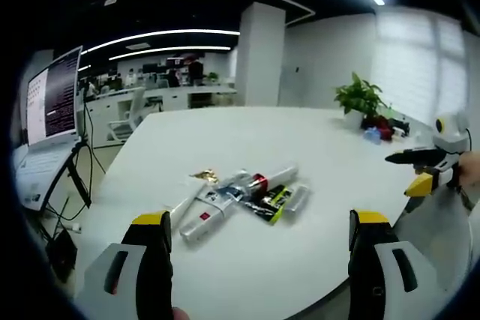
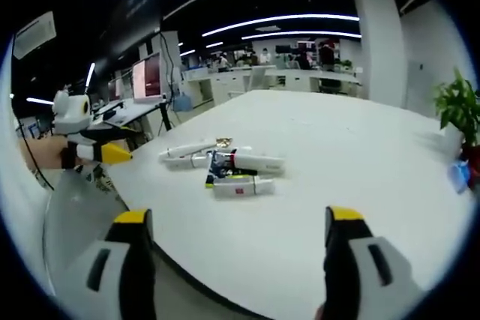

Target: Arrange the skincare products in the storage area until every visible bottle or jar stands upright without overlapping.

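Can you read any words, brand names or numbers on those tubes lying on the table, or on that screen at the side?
No text can be read.
Tubes: printed labels in red, green and black, too small and blurred to read.
Screen: rows of text lines, too small to read.
Table: no writing seen.

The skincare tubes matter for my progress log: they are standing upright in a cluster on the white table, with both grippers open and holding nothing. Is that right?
Not quite. The skincare tubes are lying flat, not upright, some overlapping in a loose pile on the white table; the left gripper view shows it. The rest holds: the left gripper and right gripper are open and hold nothing.
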`<state>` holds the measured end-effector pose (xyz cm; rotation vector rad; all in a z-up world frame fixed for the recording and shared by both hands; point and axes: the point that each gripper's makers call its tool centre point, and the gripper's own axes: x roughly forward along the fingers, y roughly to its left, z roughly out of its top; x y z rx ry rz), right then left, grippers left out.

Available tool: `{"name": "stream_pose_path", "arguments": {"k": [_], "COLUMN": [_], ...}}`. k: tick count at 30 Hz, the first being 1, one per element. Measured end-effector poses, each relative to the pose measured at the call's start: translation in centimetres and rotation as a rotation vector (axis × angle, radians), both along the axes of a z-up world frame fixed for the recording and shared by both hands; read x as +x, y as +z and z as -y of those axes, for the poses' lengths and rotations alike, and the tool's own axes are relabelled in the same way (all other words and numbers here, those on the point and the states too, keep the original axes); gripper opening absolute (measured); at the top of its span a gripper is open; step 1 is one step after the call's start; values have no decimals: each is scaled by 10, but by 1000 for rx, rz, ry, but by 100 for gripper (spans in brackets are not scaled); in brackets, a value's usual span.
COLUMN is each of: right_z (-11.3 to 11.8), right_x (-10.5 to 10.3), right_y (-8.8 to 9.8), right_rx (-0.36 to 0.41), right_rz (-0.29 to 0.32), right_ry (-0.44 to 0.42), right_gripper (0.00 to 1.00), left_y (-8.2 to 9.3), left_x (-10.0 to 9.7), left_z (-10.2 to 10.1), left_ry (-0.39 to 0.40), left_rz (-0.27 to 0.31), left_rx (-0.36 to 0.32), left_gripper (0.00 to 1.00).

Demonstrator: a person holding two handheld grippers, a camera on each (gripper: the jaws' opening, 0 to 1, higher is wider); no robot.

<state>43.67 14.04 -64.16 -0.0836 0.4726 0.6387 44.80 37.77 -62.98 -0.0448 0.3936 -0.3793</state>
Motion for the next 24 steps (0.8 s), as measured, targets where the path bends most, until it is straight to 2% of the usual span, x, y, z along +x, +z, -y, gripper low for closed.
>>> {"name": "stream_pose_path", "arguments": {"k": [5,11,24], "right_z": [-1,3,-7], "right_x": [12,37,78], "right_y": [8,18,22], "right_rx": [-44,-91,-164], "right_rz": [25,48,62], "right_ry": [45,92,203], "right_gripper": [93,90,88], "left_y": [0,0,-2], "left_x": [0,0,0], "left_z": [1,0,0], "left_ry": [-5,-3,-7], "left_rz": [-1,0,-6], "left_rx": [2,1,5], "left_gripper": [97,97,97]}}
